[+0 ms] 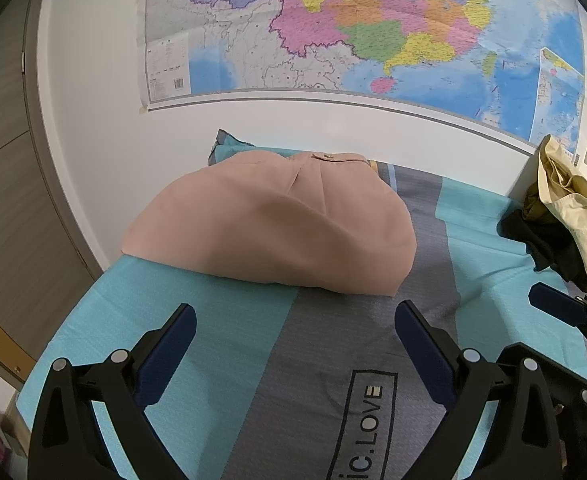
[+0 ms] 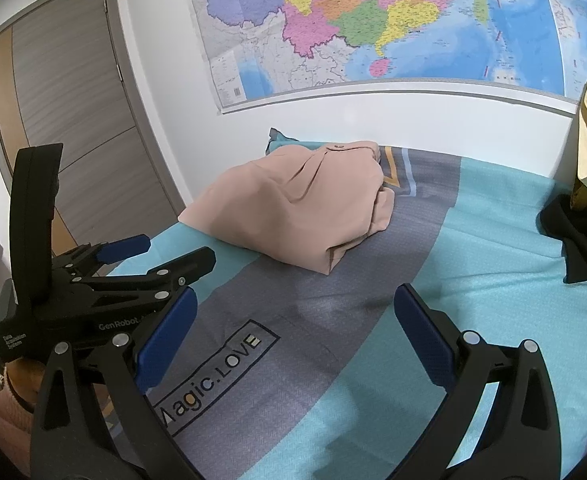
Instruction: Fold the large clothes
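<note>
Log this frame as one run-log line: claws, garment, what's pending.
left claw: open, empty | right claw: open, empty | pink garment: folded on bed sheet, untouched | clothes pile: unfolded, right edge

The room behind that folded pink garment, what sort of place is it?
Most likely a bedroom at home: the folded pink garment lies on a bed with a teal and grey printed sheet, a large colourful wall map hangs above it, and a grey wood-grain door stands beside it.

garment point(image 1: 269, 224): smooth matt cloth | bedsheet point(image 1: 221, 344): woven | map point(image 1: 373, 28): glossy paper
</note>
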Demonstrator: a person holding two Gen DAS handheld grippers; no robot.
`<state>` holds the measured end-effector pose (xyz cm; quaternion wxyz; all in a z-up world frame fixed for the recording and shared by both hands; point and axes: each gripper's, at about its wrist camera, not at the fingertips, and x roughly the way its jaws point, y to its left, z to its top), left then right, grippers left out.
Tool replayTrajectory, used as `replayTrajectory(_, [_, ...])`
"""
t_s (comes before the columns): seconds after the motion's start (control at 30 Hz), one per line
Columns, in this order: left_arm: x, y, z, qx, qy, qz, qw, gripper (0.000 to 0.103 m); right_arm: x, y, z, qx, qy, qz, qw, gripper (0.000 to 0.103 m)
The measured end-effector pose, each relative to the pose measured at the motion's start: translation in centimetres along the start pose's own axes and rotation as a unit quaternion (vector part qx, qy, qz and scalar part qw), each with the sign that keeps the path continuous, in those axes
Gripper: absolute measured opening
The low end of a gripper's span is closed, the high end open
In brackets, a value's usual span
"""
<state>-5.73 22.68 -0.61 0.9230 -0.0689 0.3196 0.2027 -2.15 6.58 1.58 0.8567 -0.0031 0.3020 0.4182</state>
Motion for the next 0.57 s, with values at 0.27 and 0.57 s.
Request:
replayTrajectory(0.27, [-0.6,-0.6,0.0,0.015,-0.025,-0.006,0.9996,0.096,-0.5,-0.2,-0.3,0.009,-0.004,-0.005,1.0,0.097])
replayTrajectory(0.57, [0.1,-3.5,-0.6,0.03,0.002,-0.067,0.9973,0.096,-3.2,-2.6,-1.7,0.042,-0.022,-0.041,0.998,0.097])
